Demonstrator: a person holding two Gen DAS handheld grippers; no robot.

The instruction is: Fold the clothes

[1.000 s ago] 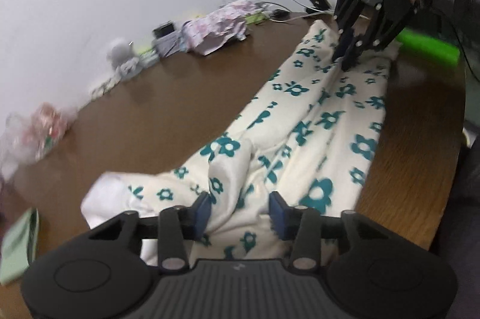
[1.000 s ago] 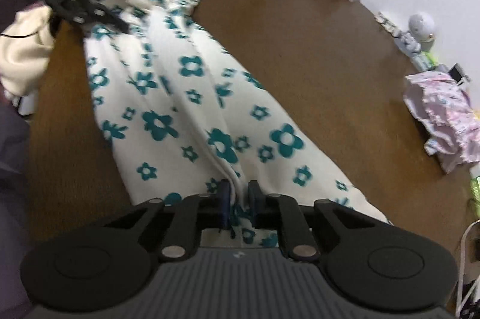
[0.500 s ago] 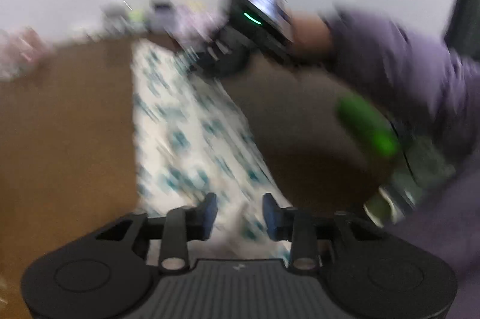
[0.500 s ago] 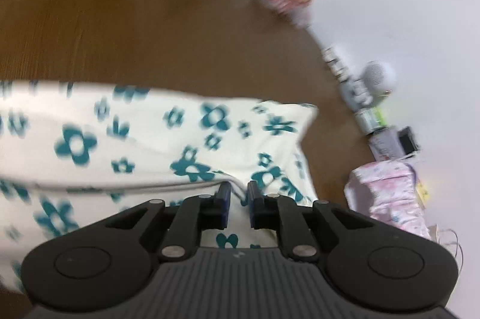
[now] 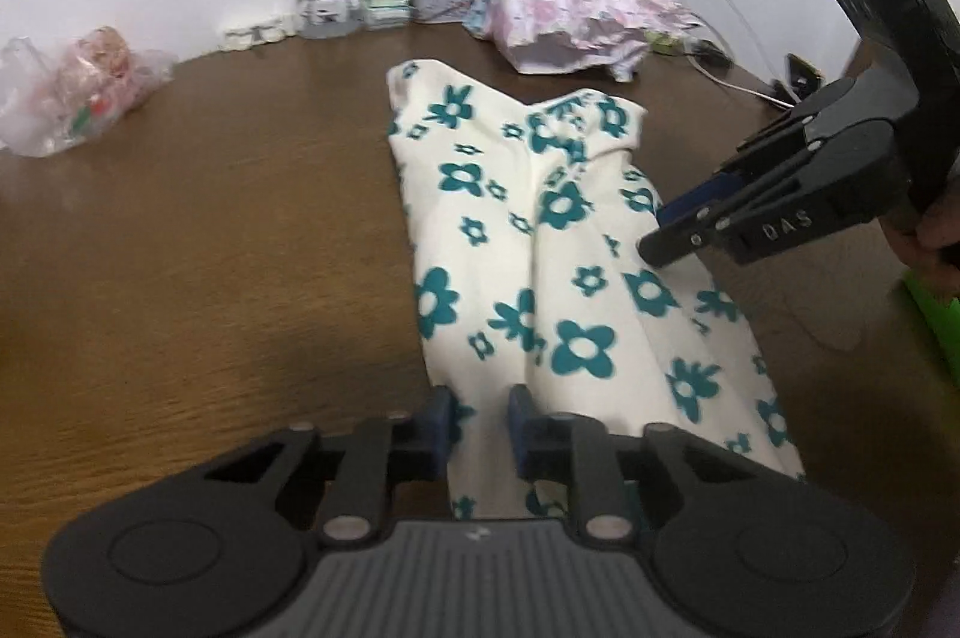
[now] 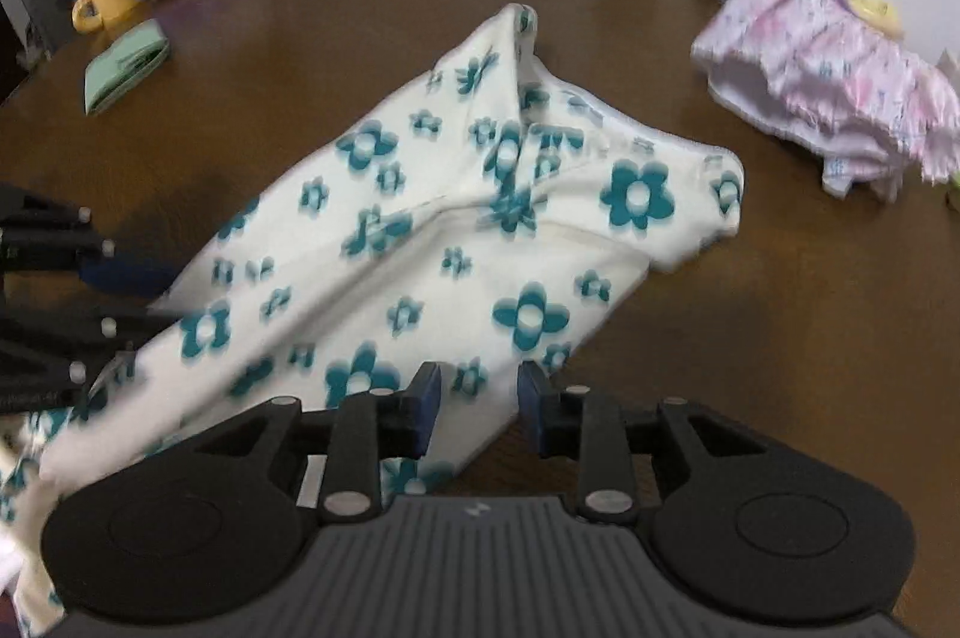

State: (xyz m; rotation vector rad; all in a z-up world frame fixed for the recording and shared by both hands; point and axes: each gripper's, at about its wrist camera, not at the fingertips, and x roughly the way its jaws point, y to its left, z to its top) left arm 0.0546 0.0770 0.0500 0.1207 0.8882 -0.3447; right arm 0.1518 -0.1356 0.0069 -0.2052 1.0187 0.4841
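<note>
So the flowered garment (image 6: 456,242) lies in a long strip on the brown desk (image 5: 198,230), its far end doubled over toward the pink bundle (image 6: 828,98). The left gripper (image 5: 480,422) sits partly open with the garment's near end between its fingers, not clamped. The right gripper (image 6: 477,404) is open too, with the cloth edge in its gap. I'd say square the edges up before creasing further. Only readable writing: "DAS" on the right gripper's side.
</note>
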